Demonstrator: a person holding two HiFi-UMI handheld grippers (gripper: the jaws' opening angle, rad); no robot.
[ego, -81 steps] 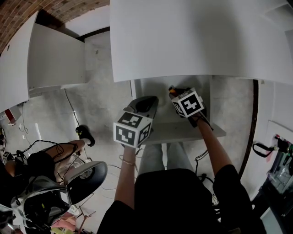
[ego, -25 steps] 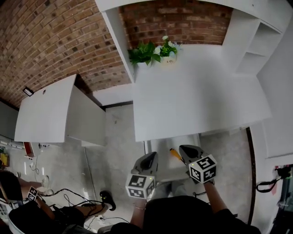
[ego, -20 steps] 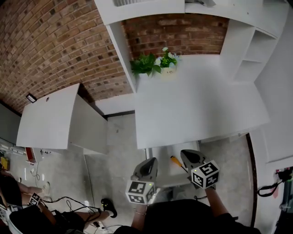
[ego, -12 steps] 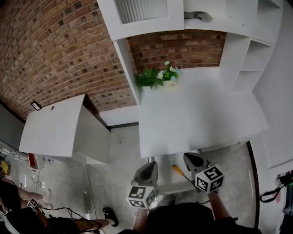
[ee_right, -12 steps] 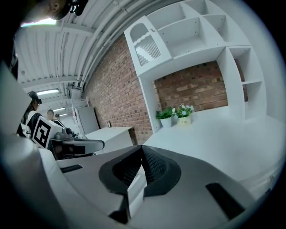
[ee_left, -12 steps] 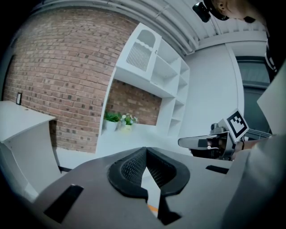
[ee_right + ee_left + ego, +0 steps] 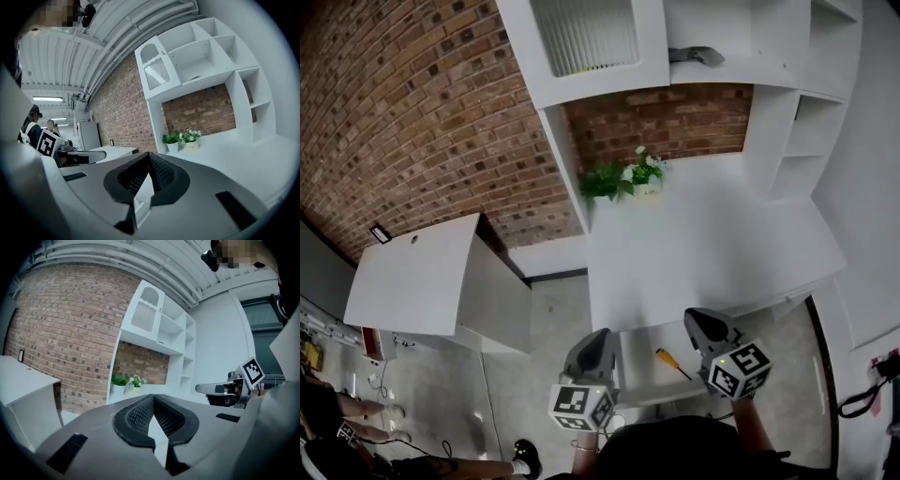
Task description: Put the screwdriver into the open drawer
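The screwdriver (image 7: 673,363), orange-handled with a dark shaft, lies in the open white drawer (image 7: 639,370) under the desk's front edge. No gripper touches it. My left gripper (image 7: 601,336) hovers to the left of the drawer, and in its own view its jaws meet at the tip (image 7: 152,397) with nothing between them. To the right of the screwdriver and above it is my right gripper (image 7: 695,318), also shut and empty (image 7: 149,153). Each gripper shows in the other's view: the right gripper (image 7: 220,388) and the left gripper (image 7: 89,157), held roughly level side by side.
A white desk top (image 7: 703,244) spreads beyond the drawer, with potted plants (image 7: 623,178) at its back left corner. White shelving (image 7: 787,112) rises behind and to the right. A white cabinet (image 7: 422,281) stands at the left against the brick wall (image 7: 412,112). People (image 7: 40,124) stand far off.
Both grippers have risen away from the drawer, staying shut. The screwdriver, near the right gripper at first, lies still in the drawer. The head view has tilted up onto the shelving.
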